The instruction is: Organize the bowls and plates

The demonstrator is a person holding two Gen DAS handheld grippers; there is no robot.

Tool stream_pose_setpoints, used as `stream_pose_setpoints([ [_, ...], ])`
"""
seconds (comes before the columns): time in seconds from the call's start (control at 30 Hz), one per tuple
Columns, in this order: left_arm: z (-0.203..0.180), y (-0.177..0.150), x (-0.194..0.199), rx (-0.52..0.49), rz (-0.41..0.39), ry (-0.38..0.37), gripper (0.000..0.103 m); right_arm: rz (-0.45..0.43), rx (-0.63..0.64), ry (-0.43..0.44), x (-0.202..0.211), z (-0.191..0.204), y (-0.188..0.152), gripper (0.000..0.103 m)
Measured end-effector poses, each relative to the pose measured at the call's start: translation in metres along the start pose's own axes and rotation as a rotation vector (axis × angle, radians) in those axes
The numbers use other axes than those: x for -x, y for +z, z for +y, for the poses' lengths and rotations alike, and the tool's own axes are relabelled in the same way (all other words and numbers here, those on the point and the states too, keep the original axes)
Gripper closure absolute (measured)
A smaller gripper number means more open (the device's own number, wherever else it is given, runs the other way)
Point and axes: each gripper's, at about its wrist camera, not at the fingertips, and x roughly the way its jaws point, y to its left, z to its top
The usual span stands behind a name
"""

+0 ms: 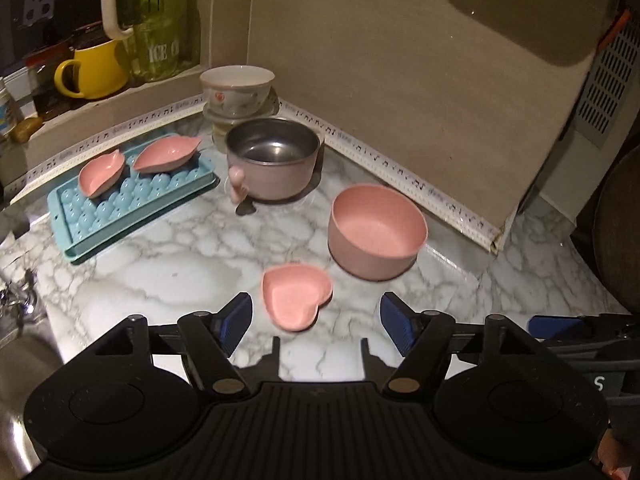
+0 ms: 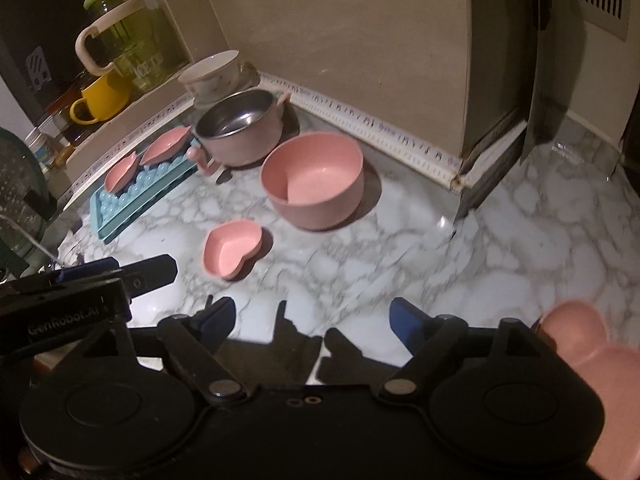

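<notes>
A pink heart-shaped dish point(image 1: 296, 296) point(image 2: 232, 250) lies on the marble counter just beyond my left gripper point(image 1: 316, 314), whose blue-padded fingers stand open and apart from it. A round pink bowl point(image 1: 378, 232) point(image 2: 316, 184) sits behind it to the right. Further back stand a steel-lined pink pot point(image 1: 272, 160) point(image 2: 240, 128) and a white floral bowl point(image 1: 238, 90) point(image 2: 212, 72) on a stack. Two pink leaf-shaped dishes point(image 1: 102, 174) point(image 1: 168, 152) rest on a blue tray point(image 1: 100, 216) point(image 2: 120, 212). My right gripper point(image 2: 312, 314) is open over bare counter, holding nothing.
A yellow mug point(image 1: 94, 68) and a green glass jug point(image 1: 160, 40) stand on the ledge at the back left. A steel sink point(image 1: 20, 360) lies at the left edge. Beige wall panels close off the back. A blurred pink shape point(image 2: 580, 344) shows at the lower right.
</notes>
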Motion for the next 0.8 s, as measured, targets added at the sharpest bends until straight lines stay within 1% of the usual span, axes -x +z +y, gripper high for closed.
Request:
stream_pose_setpoints([
  [0.07,0.0,0.005,-0.006,0.005,-0.001,-0.001,0.028,-0.019,0.01,-0.02,-0.002,-0.002,0.007,0.008],
  [0.17,0.0,0.014,-0.018,0.019,0.008,-0.011,0.026,-0.04,0.023,-0.035,-0.006,-0.005,0.017,0.005],
  [0.33,-0.004,0.03,-0.041,0.021,0.027,-0.007,0.026,-0.04,-0.024,-0.037,-0.021,-0.017,0.037,0.003],
  [0.67,-0.01,0.065,-0.085,0.01,0.047,0.007,0.026,-0.033,-0.074,-0.068,-0.055,-0.028,0.067,0.005],
  [0.77,-0.01,0.073,-0.098,0.013,0.056,0.01,0.026,-0.015,-0.081,-0.059,-0.065,-0.031,0.073,0.013],
  [0.8,-0.01,0.075,-0.102,0.016,0.06,0.011,0.026,-0.006,-0.084,-0.057,-0.068,-0.031,0.076,0.014],
])
